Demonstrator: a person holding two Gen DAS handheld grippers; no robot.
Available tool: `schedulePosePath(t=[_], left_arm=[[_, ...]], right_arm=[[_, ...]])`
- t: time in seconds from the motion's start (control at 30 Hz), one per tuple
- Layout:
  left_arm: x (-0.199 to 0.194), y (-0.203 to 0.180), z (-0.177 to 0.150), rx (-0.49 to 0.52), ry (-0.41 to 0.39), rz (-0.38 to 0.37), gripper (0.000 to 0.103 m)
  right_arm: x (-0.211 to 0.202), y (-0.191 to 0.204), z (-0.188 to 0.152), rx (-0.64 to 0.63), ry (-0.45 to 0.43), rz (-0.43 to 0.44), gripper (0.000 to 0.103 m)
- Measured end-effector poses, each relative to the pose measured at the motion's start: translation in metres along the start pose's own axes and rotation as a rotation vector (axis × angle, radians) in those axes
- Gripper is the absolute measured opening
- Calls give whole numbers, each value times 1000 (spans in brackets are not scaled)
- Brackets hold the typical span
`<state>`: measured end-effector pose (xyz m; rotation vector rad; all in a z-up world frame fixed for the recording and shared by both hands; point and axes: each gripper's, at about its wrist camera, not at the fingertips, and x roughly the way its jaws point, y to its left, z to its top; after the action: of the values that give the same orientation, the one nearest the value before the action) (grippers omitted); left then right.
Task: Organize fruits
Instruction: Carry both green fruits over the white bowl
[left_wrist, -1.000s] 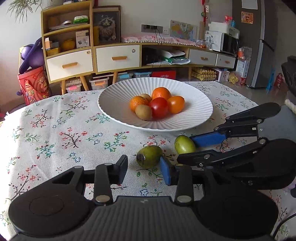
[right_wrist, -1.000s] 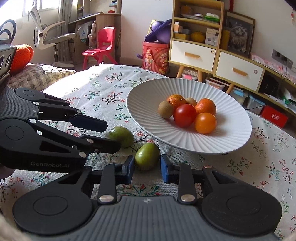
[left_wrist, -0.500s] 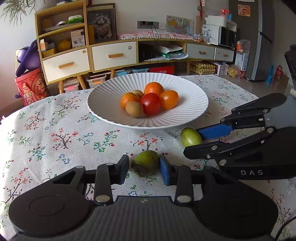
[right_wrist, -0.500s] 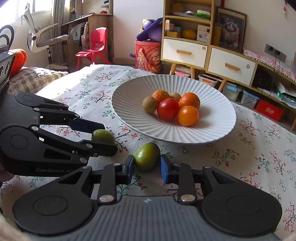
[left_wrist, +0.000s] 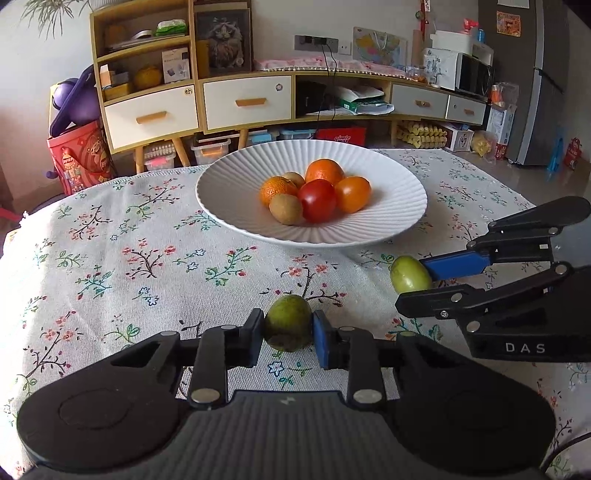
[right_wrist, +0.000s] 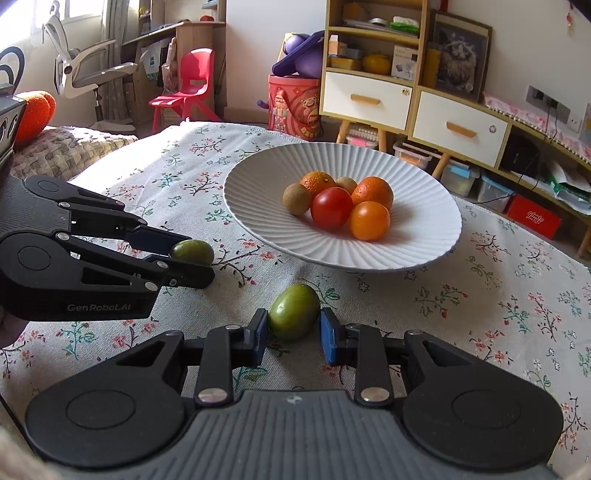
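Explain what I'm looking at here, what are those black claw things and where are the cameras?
These are two hand-held grippers, each with a camera looking along its fingers; no robot arm. One picture comes from the left gripper, whose jaws have just closed on a dull green fruit. The other comes from the right gripper, clamped on a brighter green fruit. Each view shows the other gripper at its side. Both fruits sit on a flowered tablecloth, near a white ribbed plate already holding oranges, kiwis and a tomato.
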<state>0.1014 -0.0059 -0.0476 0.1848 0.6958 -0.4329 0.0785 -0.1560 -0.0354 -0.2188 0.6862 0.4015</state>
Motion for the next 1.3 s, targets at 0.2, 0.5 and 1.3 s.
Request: schedulePosePath(t=[0.2,0.5,1.3], left_arm=[[-7,-1,2,-7,3,-6,12],[-18,-3,14,-19,-35,-19,12],[17,-26,53,12,-51,-23,12]], right_arm=[[-7,0,1,3,-7,8,27],[-21,-4,10,16,-57,21,27],[4,-51,39,73,-85,-86,27]])
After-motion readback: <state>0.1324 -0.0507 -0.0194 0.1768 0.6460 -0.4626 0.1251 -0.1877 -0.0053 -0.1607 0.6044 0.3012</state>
